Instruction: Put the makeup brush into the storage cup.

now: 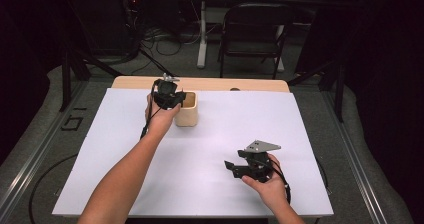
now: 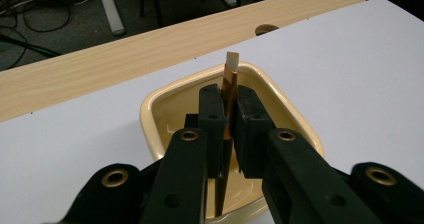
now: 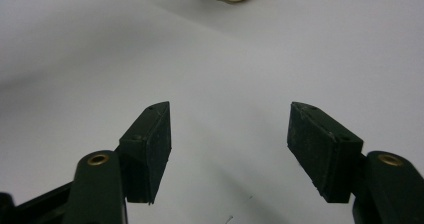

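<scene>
**Stick held over the cup**

We see the white table sheet (image 1: 250, 134), then the beige cup (image 2: 165, 109) near its far edge. Our left gripper (image 2: 228, 116) pinches a thin brown stick (image 2: 231, 71) tight, upright above the cup's mouth. Our right gripper (image 3: 230, 144) gapes wide, empty.

Left claw (image 2: 229, 129) pinched shut, forearm stretched forward; right claw (image 3: 230, 149) jaws wide apart, low near the body

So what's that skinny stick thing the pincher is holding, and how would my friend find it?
Look at the white sheet covering the table, then the cream cup near its far edge. Right over the cup, the left gripper pinches a thin flat strip, upright. It is brownish-orange with a pale tip, the one slim thing there.
</scene>
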Action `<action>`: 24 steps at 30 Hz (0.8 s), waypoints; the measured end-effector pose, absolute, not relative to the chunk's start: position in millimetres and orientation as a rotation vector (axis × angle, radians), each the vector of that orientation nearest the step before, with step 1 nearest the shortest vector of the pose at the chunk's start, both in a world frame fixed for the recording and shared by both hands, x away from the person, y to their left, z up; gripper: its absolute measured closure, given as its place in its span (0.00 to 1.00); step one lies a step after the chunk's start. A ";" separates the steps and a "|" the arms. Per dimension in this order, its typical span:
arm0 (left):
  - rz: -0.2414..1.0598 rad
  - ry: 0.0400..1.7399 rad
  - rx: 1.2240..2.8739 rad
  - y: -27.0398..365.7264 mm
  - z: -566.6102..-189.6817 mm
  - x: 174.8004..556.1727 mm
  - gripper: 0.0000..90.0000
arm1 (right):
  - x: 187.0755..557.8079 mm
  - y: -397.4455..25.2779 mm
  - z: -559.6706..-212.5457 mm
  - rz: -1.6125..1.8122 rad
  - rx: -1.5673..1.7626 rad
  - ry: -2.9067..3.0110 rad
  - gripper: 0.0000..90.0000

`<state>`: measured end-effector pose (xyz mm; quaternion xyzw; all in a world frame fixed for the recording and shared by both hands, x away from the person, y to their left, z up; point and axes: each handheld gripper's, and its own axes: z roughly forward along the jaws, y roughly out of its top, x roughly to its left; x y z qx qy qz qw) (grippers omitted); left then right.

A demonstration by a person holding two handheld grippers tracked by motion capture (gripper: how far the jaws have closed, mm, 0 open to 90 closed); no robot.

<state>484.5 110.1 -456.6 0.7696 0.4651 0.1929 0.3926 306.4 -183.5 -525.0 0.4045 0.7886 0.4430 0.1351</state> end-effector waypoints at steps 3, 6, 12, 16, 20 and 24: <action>0.486 1.182 1.955 109.9 -456.4 483.9 0.93 | 306.5 -183.8 -525.1 1.283 1.169 2.283 0.38; 0.455 1.193 1.945 111.0 -456.2 483.2 0.91 | 306.5 -183.8 -524.9 1.284 1.170 2.283 0.38; 0.479 1.158 1.937 110.7 -455.3 480.1 0.73 | 306.6 -183.8 -524.9 1.283 1.170 2.283 0.38; 0.492 1.149 1.931 112.3 -454.4 478.8 0.60 | 306.4 -183.5 -524.9 1.282 1.168 2.282 0.38; 0.515 1.139 1.926 114.2 -454.4 477.0 0.52 | 306.3 -183.6 -524.8 1.283 1.171 2.280 0.38; 0.540 1.134 1.920 116.6 -454.4 476.0 0.45 | 306.5 -183.6 -524.8 1.282 1.171 2.280 0.38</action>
